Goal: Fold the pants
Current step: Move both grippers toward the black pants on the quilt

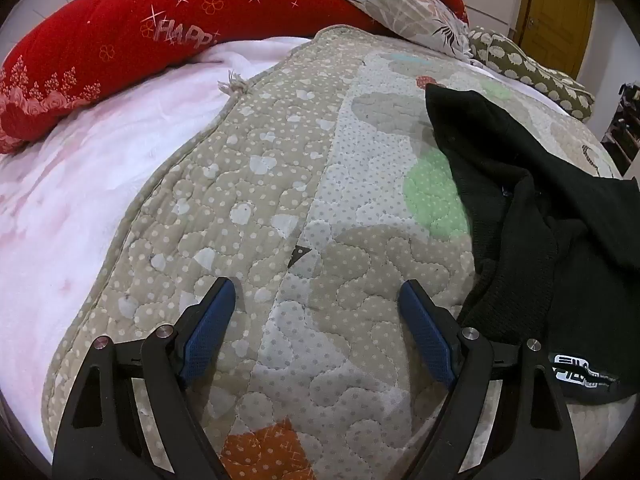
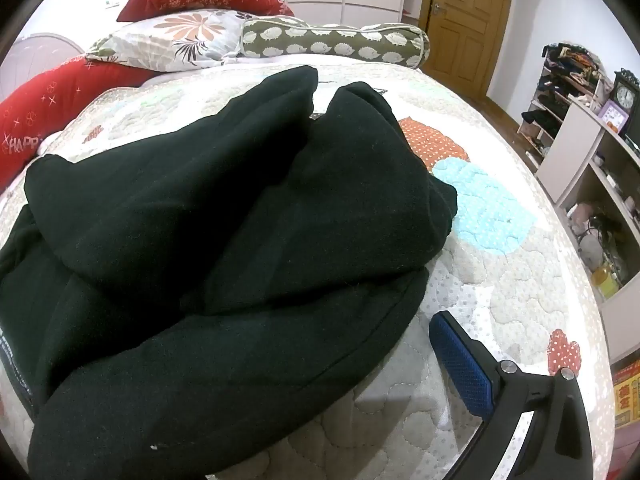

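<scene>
Lying bunched in a dark heap on the quilt (image 2: 500,280), black pants (image 2: 224,240), legs piled over each other, a white-lettered label at the near edge in the left wrist view. Filling most of the right wrist view and reaching past its lower and left edges, so the full outline cut off; folds hard to separate in the dark cloth.

Left claw (image 1: 316,304) spread wide, both blue pads (image 1: 210,328) clear, nothing between them, hovering over bare quilt just beside the pants (image 1: 532,220), not touching.

Right claw: only one blue-padded finger (image 2: 460,364) showing at the lower right, near the pants' edge; the other finger hidden behind the cloth or out of view, so open or closed cannot be told, nor any contact with the fabric.

Beyond the quilt: red pillow (image 1: 120,48) with "HAPP" lettering, flowered pillow (image 2: 172,40), patterned bolster (image 2: 336,40), wooden door (image 2: 468,16), cluttered shelves (image 2: 600,184) at right.
</scene>
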`<state>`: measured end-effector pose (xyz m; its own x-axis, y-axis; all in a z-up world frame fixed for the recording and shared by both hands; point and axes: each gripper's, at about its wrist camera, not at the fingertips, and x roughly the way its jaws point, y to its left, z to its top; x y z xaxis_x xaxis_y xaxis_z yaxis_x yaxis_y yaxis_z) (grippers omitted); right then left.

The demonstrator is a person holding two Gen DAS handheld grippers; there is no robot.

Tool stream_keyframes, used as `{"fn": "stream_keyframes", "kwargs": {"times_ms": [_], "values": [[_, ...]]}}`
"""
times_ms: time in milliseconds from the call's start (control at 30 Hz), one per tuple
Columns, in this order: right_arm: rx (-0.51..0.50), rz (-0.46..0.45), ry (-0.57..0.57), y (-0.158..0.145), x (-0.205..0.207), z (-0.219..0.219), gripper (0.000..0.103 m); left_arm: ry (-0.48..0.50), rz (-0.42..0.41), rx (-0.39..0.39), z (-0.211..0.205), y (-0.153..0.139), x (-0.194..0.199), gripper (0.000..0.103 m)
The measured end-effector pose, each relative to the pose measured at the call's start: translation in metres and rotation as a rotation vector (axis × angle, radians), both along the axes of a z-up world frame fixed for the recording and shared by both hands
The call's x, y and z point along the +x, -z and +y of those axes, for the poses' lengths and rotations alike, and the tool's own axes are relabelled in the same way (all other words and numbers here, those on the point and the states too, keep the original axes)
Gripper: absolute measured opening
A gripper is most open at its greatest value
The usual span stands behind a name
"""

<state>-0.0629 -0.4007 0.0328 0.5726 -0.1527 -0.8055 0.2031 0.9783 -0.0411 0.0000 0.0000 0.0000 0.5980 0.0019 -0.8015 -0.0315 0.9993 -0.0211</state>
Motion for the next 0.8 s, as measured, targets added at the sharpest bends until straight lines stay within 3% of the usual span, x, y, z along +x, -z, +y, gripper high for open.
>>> {"fn": "stream_keyframes", "kwargs": {"times_ms": [800], "values": [[-0.004,-0.002,0.000,-0.0001,0.0002,0.0006,0.103,-0.001,-0.001,0.011,-0.0008,-0.0010,-0.0022,0.085]]}}
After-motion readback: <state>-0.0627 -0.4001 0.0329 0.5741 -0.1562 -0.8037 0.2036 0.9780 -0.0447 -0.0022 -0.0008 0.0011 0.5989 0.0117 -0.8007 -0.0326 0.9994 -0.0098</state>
